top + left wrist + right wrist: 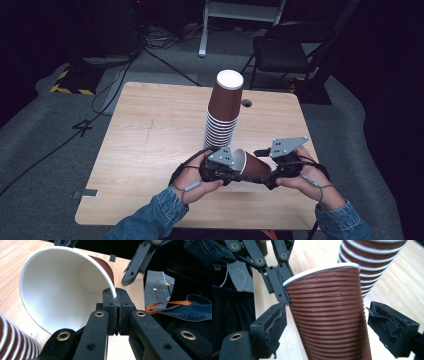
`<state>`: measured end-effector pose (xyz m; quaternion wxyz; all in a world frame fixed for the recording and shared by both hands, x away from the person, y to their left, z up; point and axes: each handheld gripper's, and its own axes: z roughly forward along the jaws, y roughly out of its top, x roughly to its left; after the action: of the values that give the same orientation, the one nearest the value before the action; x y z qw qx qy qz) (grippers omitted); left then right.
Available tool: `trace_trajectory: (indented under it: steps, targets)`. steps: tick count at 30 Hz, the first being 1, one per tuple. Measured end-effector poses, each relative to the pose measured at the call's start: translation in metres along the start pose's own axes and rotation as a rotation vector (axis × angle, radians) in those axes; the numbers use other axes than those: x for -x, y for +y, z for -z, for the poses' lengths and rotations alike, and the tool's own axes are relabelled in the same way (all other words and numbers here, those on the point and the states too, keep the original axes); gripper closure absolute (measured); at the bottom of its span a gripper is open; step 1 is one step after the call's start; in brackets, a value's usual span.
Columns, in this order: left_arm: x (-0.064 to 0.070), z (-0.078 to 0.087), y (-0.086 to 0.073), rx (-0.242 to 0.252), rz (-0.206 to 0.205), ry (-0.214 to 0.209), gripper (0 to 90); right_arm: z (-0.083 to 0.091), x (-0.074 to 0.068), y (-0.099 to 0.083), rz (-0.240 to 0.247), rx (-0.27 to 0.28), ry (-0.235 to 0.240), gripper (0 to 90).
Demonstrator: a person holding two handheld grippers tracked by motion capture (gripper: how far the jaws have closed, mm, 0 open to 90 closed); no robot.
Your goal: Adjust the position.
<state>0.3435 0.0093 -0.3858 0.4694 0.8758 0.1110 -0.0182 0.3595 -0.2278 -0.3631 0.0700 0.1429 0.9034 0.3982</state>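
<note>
My left gripper [116,315] pinches the cup [251,165] rim beside the stack [223,112], right gripper [325,330] jaws open around it.

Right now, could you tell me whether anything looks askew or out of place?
Yes: the cup stack leans right toward its top. The loose cup lies sideways, its rim pinched in the left claw, with the right claw open around it.

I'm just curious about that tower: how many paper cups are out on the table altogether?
Roughly 13, exact total uncertain. One single cup is held on its side between the left gripper and right gripper. The rest form an upside-down stack behind; its nested rims blur together.
</note>
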Motion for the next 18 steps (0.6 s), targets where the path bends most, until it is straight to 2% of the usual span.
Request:
trace_trajectory:
  steps: [7,18]
  targets:
    - [0.001,-0.002,0.000,-0.034,-0.008,-0.006,87.3,-0.015,-0.003,-0.001,0.041,-0.081,-0.001,15.1]
    - [0.000,-0.003,0.000,-0.037,-0.013,-0.021,87.3,-0.030,-0.007,0.000,0.076,-0.128,-0.008,11.2]
